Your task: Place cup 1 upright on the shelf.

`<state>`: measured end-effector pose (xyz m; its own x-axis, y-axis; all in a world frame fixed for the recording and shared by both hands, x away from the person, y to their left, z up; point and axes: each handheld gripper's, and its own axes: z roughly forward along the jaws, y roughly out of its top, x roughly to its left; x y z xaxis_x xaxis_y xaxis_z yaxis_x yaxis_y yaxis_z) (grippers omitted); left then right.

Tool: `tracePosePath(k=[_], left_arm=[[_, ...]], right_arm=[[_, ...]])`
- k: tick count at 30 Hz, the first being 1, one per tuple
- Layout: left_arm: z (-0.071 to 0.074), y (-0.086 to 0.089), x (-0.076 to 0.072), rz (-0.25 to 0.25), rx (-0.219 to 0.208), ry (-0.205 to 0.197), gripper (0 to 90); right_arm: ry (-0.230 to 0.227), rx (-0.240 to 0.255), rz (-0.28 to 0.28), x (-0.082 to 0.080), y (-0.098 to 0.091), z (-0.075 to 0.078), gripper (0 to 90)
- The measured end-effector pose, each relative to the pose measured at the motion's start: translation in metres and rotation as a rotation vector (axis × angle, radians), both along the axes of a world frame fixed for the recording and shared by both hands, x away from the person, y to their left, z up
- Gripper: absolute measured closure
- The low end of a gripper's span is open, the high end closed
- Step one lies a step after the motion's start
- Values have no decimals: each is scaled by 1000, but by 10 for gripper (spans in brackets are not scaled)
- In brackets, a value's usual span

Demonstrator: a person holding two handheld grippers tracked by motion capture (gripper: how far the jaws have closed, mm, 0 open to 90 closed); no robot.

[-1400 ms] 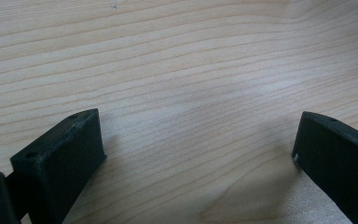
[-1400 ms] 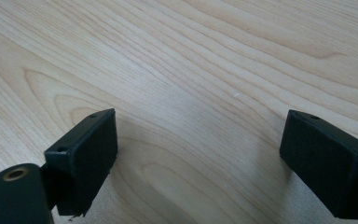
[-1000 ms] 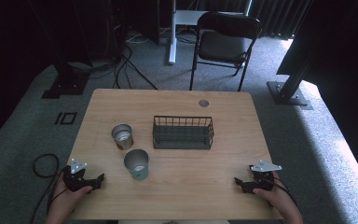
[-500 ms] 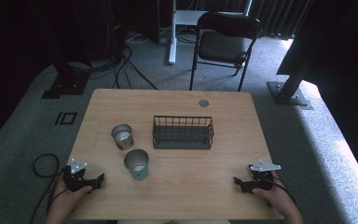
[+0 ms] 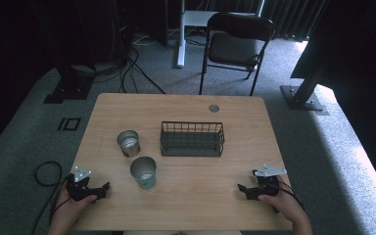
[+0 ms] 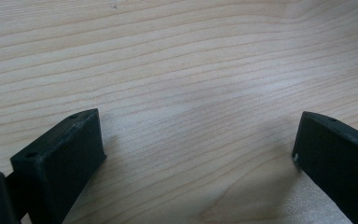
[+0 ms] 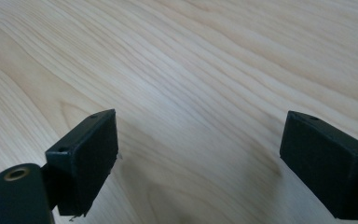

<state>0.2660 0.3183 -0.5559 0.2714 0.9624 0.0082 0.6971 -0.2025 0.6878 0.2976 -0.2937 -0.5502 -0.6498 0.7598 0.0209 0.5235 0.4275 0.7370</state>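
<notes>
On a wooden table (image 5: 191, 205) stand two metal cups: one (image 5: 128, 142) left of the middle, another (image 5: 143, 172) just in front of it. A dark wire basket (image 5: 192, 139) sits at the centre, with nothing in it that I can see. My left gripper (image 5: 103, 190) rests at the front left corner, open, a hand behind it. Low over the front right of the table is my right gripper (image 5: 241, 189), also open. In the left gripper view (image 6: 196, 140) and the right gripper view (image 7: 198, 140) the jaws stand wide apart over bare wood.
A small round grommet (image 5: 214, 108) sits near the table's far edge. Behind the table stands a folding chair (image 5: 235, 46). Cables (image 5: 41, 174) lie on the grey carpet at the left, and dark stand bases flank the table.
</notes>
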Motion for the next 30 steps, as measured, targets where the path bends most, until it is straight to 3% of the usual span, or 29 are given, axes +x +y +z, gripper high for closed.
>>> tracePosePath(k=[30], left_arm=[[0, 0, 0, 2, -3, -2, 24]], right_arm=[[-14, 27, 131, 16, 58, 8, 111]])
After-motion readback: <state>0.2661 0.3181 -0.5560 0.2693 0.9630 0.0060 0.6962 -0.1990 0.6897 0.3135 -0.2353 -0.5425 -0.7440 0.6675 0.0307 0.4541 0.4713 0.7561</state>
